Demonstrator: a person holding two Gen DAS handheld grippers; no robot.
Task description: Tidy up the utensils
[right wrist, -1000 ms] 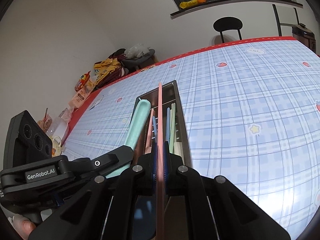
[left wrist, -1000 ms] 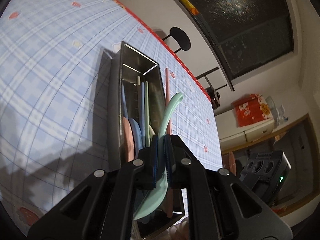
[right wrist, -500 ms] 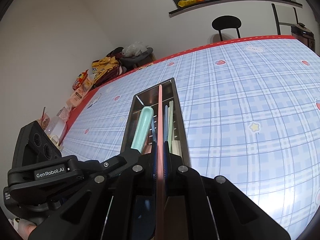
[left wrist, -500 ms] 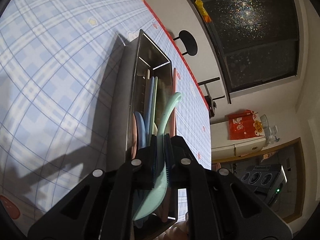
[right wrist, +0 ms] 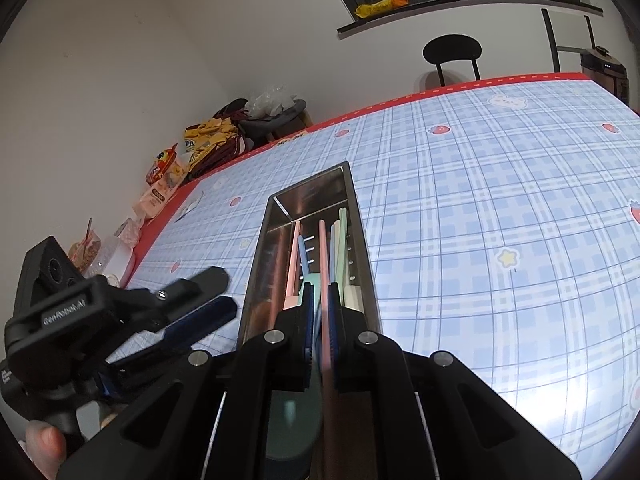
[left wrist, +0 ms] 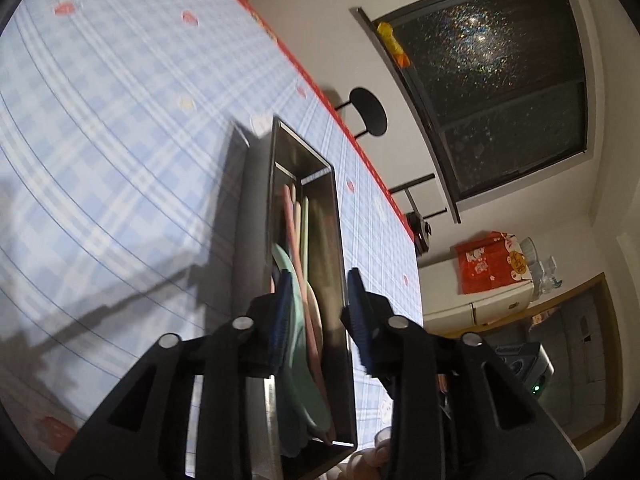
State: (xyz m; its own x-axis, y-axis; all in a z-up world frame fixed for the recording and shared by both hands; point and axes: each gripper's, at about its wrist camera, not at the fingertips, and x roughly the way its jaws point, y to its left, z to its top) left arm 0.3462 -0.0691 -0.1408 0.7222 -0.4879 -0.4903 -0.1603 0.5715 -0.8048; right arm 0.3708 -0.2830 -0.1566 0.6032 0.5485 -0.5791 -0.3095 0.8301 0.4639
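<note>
A long steel utensil tray lies on the blue checked tablecloth, holding several pastel utensils. The mint green spoon lies inside it among them. My left gripper is open and empty just above the tray's near end; it also shows at the left of the right wrist view. My right gripper has its jaws slightly apart over the tray, with the pink chopstick between them, lying down into the tray; whether it is still pinched is unclear.
The tablecloth has a red border at its far edge. A black chair stands beyond the table. Snack bags and cups sit at the table's left edge. A dark window is behind.
My left gripper has opened and let go of the mint spoon, which now lies in the tray. The pink chopstick has come down into the tray and my right jaws have parted slightly.
</note>
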